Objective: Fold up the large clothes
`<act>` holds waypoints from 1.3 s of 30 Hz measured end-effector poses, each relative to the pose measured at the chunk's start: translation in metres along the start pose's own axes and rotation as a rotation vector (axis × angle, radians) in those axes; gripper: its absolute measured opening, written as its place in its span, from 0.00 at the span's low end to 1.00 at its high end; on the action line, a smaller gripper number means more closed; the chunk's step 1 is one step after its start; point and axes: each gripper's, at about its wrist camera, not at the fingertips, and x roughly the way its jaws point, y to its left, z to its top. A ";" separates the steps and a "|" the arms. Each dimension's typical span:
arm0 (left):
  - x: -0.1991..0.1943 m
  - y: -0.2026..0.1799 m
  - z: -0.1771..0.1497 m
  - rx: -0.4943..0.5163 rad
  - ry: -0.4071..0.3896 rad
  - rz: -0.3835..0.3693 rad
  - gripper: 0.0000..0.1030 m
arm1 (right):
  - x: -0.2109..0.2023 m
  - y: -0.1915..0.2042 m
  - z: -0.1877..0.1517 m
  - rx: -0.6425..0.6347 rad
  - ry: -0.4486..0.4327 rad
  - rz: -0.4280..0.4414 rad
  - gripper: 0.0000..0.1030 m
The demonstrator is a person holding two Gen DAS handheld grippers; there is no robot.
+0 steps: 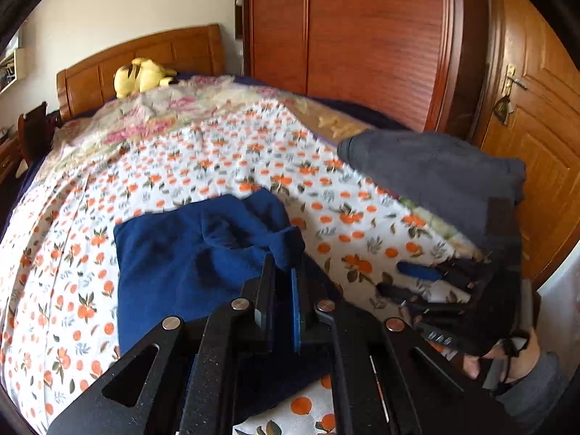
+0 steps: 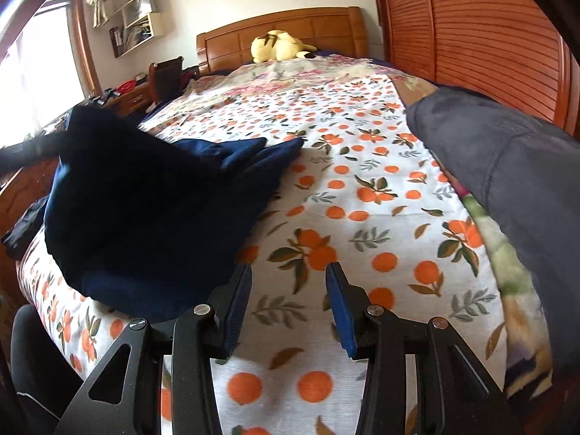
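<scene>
A dark blue garment (image 1: 188, 257) lies partly folded on the orange-print bedspread (image 1: 217, 159). My left gripper (image 1: 284, 264) is shut on a bunched edge of this garment and holds it raised. In the right wrist view the blue garment (image 2: 145, 210) sits at the left, lifted at its far left side. My right gripper (image 2: 288, 272) is open and empty just above the bedspread (image 2: 362, 188), to the right of the garment; it also shows in the left wrist view (image 1: 427, 282). A grey garment (image 2: 507, 166) lies at the bed's right edge.
A yellow plush toy (image 1: 141, 74) rests by the wooden headboard (image 1: 145, 50). A wooden wardrobe (image 1: 362, 36) and a door (image 1: 536, 108) stand to the right of the bed. A desk and shelves (image 2: 137, 21) stand to the left by a window.
</scene>
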 end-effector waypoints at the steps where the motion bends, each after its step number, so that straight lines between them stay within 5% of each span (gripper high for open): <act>1: 0.000 0.001 -0.002 0.000 0.004 -0.005 0.07 | 0.000 -0.002 0.000 0.003 0.002 -0.003 0.43; 5: -0.006 0.006 -0.008 -0.012 0.011 -0.027 0.09 | -0.004 -0.003 0.004 0.005 -0.007 -0.004 0.43; 10: -0.022 0.020 -0.014 -0.018 -0.031 -0.015 0.37 | -0.012 0.009 0.020 -0.016 -0.050 0.009 0.43; 15: -0.049 0.050 -0.029 -0.061 -0.046 -0.008 0.40 | -0.029 0.030 0.041 -0.033 -0.123 0.043 0.43; 17: -0.056 0.064 -0.036 -0.074 -0.052 0.009 0.49 | -0.034 0.040 0.048 -0.043 -0.145 0.060 0.43; 19: -0.062 0.079 -0.043 -0.096 -0.060 0.025 0.70 | -0.038 0.050 0.052 -0.058 -0.166 0.079 0.43; 21: -0.067 0.094 -0.052 -0.127 -0.068 0.037 0.75 | -0.041 0.061 0.055 -0.075 -0.187 0.095 0.43; 28: -0.071 0.131 -0.081 -0.173 -0.048 0.086 0.75 | -0.024 0.084 0.061 -0.115 -0.181 0.154 0.43; 35: -0.070 0.152 -0.101 -0.205 -0.041 0.092 0.75 | 0.018 0.100 0.053 -0.175 -0.030 0.167 0.43; 39: -0.067 0.159 -0.110 -0.223 -0.034 0.084 0.75 | 0.037 0.099 0.040 -0.191 0.056 0.158 0.53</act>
